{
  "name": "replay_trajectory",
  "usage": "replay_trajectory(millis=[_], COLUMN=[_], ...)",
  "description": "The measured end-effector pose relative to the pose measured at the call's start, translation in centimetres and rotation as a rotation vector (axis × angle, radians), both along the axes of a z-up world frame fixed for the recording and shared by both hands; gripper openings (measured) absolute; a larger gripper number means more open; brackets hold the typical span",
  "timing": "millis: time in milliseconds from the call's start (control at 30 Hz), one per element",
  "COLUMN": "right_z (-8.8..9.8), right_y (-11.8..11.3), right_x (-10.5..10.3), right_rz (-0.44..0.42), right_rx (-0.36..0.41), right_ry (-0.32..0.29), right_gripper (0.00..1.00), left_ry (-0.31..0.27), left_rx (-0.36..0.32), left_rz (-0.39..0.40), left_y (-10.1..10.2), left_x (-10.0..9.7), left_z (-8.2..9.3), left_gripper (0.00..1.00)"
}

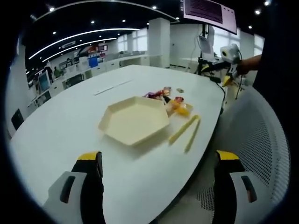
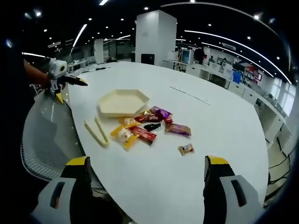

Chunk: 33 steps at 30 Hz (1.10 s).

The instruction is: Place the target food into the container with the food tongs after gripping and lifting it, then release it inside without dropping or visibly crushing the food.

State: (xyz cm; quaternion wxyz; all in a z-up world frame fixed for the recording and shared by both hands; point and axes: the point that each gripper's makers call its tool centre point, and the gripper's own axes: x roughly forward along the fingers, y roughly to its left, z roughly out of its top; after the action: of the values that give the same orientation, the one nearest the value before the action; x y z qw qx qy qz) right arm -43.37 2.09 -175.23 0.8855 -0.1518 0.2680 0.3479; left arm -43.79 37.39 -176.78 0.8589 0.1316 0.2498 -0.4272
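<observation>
So the snacks point(image 2: 149, 127) are a small heap of wrapped packets in orange, red, purple and black, lying on the white counter point(image 2: 219, 126) just beside the cream hexagonal tray point(image 2: 122, 101), with one little packet point(image 2: 186, 149) off on its own. Pale yellow food tongs point(image 2: 96, 131) lie flat near the counter's edge next to the heap, untouched. Big open office behind, strip lights overhead, white mesh chair point(image 1: 261, 140) by the edge. Left hand-held gripper point(image 1: 159, 161) and right hand-held gripper point(image 2: 147, 170) both hover with jaws apart, holding nothing.
</observation>
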Motion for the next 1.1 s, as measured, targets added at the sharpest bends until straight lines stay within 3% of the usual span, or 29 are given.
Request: replay_trajectory(millis=[133, 200, 467, 800, 1100], right_z=[-0.2, -0.2, -0.3, 0.3, 0.0], right_y=[-0.1, -0.2, -0.1, 0.3, 0.8], right_x=[-0.2, -0.3, -1.1, -1.2, -1.9], right_rz=[0.003, 0.003, 0.002, -0.004, -0.01], right_rx=[-0.007, -0.009, -0.004, 0.01, 0.024], right_ry=[0.006, 0.009, 0.032, 0.026, 0.034], right_gripper=[1.0, 1.0, 1.0, 1.0, 1.0], left_ry=[0.005, 0.007, 0.004, 0.025, 0.089], left_rx=[0.016, 0.077, 0.123, 0.134, 0.169], left_rz=[-0.04, -0.086, -0.26, -0.332, -0.372], left_y=[-0.5, -0.8, -4.7, -7.3, -8.4], left_x=[0.0, -0.3, -1.1, -0.7, -0.6], left_z=[-0.2, -0.7, -1.6, -3.1, -6.3], left_gripper=[0.94, 0.87, 0.82, 0.73, 0.63])
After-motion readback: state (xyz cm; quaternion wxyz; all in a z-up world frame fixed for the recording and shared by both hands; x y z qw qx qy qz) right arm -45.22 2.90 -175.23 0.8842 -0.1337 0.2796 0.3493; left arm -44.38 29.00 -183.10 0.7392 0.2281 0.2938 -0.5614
